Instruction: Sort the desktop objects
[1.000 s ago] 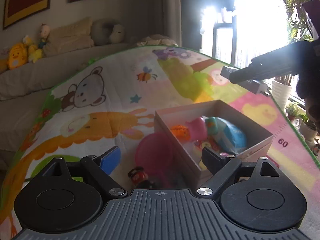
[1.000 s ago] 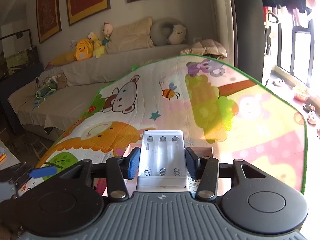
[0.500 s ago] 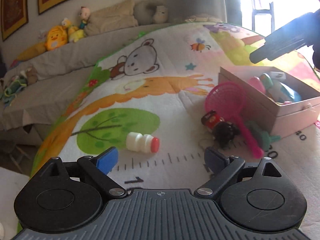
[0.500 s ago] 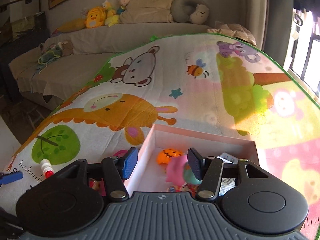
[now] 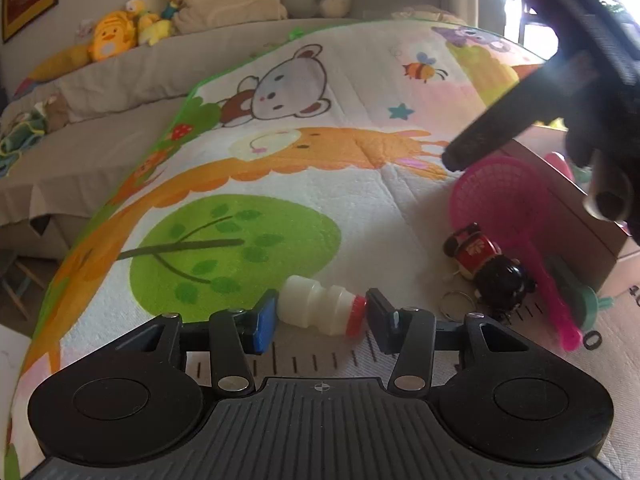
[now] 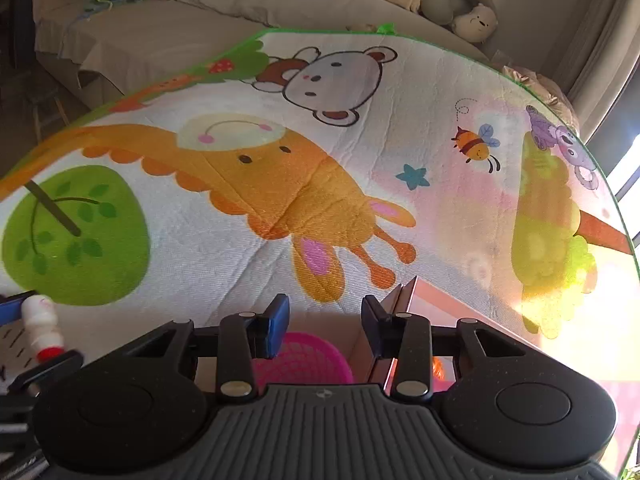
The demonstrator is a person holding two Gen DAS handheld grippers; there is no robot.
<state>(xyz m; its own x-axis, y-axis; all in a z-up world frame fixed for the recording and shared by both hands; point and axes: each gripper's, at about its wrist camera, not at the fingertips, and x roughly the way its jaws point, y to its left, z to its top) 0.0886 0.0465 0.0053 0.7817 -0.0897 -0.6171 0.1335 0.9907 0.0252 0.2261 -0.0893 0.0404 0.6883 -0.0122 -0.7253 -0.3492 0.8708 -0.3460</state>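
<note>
- The small white plastic bottle with a red cap lay on its side on the cartoon-printed play mat, near the mat's printed ruler marks, between the fingers of my left gripper.
- My left gripper's jaws had just been closing; the blue pad sat against the bottle's base and the dark pad at its red cap, so I read it as clamped on the bottle.
- In the right wrist view the same bottle showed at the far left edge, caught between the left gripper's fingers.
- Just to the right of the bottle lay a metal key ring joined to a red-and-black doll figure.
- Beside the figure lay a pink plastic mesh scoop with a long handle, its handle running down toward a teal toy.
- The scoop's head rested next to the wall of a pink cardboard box.
- My right gripper hovered over the scoop's pink mesh and the box corner; its jaws had just been closing to a narrow gap, with nothing pinched between them.
- From the left wrist view, the right gripper appeared as a dark shape above the box.
</note>
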